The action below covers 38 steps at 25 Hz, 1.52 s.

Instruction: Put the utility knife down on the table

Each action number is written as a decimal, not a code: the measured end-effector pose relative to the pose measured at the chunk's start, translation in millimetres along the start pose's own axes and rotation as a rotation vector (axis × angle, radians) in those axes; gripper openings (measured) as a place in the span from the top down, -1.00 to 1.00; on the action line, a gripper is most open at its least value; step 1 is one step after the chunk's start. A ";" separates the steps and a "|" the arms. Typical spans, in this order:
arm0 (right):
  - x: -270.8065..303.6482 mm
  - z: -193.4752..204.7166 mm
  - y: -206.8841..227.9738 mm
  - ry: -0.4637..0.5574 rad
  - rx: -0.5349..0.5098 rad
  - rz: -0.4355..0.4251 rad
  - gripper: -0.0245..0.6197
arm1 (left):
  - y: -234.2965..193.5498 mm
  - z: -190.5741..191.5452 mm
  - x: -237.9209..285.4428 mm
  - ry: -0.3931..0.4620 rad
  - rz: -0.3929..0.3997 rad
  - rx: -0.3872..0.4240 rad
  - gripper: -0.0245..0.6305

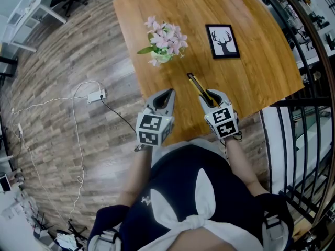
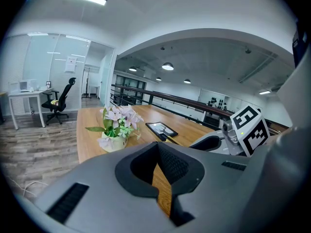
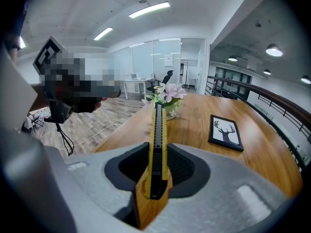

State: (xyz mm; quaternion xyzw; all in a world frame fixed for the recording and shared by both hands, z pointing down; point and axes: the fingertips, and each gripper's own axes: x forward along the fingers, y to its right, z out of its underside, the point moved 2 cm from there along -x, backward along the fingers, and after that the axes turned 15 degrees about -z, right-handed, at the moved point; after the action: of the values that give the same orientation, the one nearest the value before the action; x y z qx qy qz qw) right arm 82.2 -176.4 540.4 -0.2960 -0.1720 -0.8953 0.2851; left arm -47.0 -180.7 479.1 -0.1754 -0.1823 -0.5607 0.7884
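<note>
1. your right gripper [image 3: 156, 152] holds the utility knife [image 3: 157, 125]: its grey jaws are pressed on the two flat sides of the handle end.
2. the knife is long and narrow, with a yellow body and a black ribbed slider along the middle. it stands on its edge and points away from you, toward the far left.
3. the knife is over the near part of the wooden table [image 1: 261, 72], close to the near edge. if the tip touches the wood, i cannot tell.
4. your left gripper [image 2: 158, 147] is just left of the right one. its jaws meet at the tips and nothing is between them.
5. far on the smooth, grainy table top stand pale pink flowers [image 1: 165, 38] in a small round vase. right of them lies a black rectangular frame [image 1: 222, 41] with a deer head drawing.
</note>
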 end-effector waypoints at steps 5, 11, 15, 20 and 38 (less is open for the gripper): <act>1.3 5.9 -0.4 -0.017 0.004 -0.005 0.57 | 4.1 8.7 -1.3 -0.023 0.021 0.010 0.88; 3.3 10.8 -1.7 -0.036 0.011 -0.015 0.57 | 4.4 5.9 -3.3 -0.025 0.017 0.010 0.87; 7.5 16.5 1.6 -0.048 0.012 -0.015 0.57 | 3.0 6.6 0.4 -0.027 0.012 0.013 0.87; 8.4 19.2 0.5 -0.054 0.021 -0.025 0.57 | 6.3 9.1 -0.6 -0.035 0.023 0.010 0.87; 18.6 32.5 0.1 -0.100 0.033 -0.054 0.57 | 4.5 13.8 0.1 -0.053 0.022 0.016 0.87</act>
State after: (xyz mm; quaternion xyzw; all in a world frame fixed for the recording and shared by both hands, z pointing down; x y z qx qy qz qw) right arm 84.0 -168.5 577.0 -0.3310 -0.2087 -0.8837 0.2567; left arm -44.0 -172.8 490.8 -0.1860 -0.2059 -0.5456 0.7908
